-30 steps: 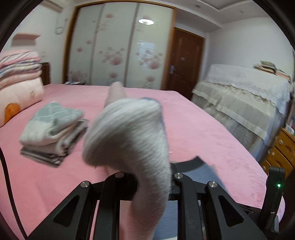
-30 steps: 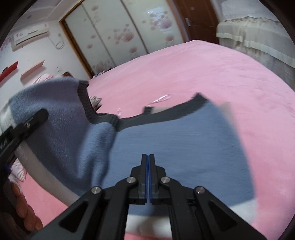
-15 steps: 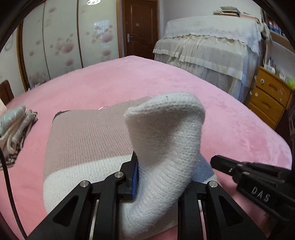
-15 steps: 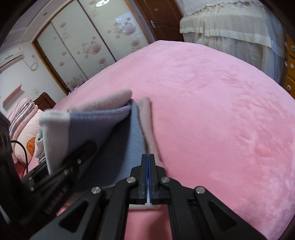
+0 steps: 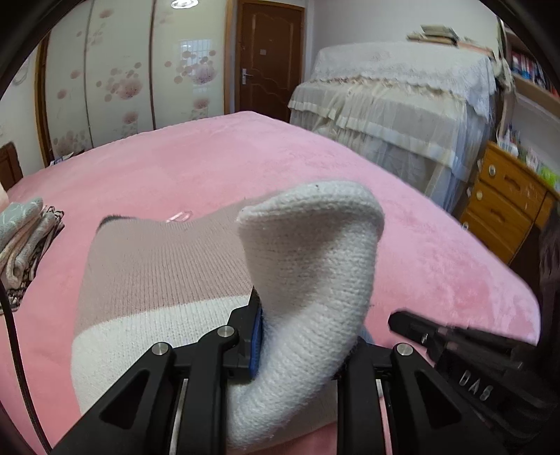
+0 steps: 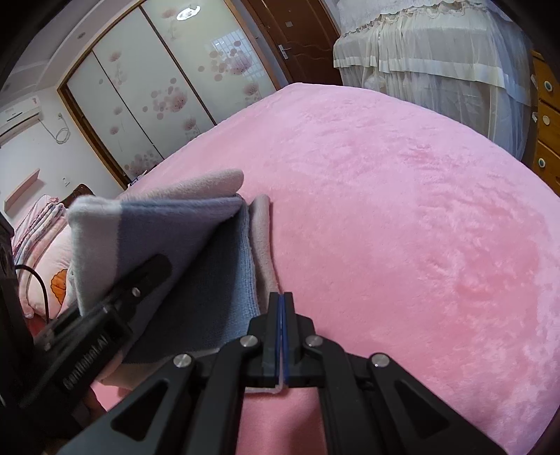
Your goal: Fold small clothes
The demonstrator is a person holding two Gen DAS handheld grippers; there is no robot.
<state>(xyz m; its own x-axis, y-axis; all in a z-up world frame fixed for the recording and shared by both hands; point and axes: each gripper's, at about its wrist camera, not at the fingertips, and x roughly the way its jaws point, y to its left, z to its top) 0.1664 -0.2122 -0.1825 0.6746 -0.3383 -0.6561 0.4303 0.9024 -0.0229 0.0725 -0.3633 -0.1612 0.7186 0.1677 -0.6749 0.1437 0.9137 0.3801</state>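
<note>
A big fuzzy pink blanket (image 6: 402,210) lies under my tongs. The soft knit sweater of pink, white and blue (image 5: 157,266) lies folded on it. My left tongs (image 5: 301,350) squeeze its white corner. My right tongs (image 6: 282,332) pinch its edge tight.

Pink plush bedspread (image 5: 217,164) fills mid-frame in both views. Upper left: sliding wardrobe with floral panels (image 5: 140,80), dark wood door (image 5: 267,59) just right of it, AC unit (image 6: 19,117) at far left in the right wrist view. Right side: furniture under a cream lace cover (image 5: 392,105) with books on top (image 5: 434,33), wooden drawer chest (image 5: 504,206) at right edge; stack of folded clothes (image 5: 26,238) at left edge, pillow with orange print (image 6: 52,276) lower left.
</note>
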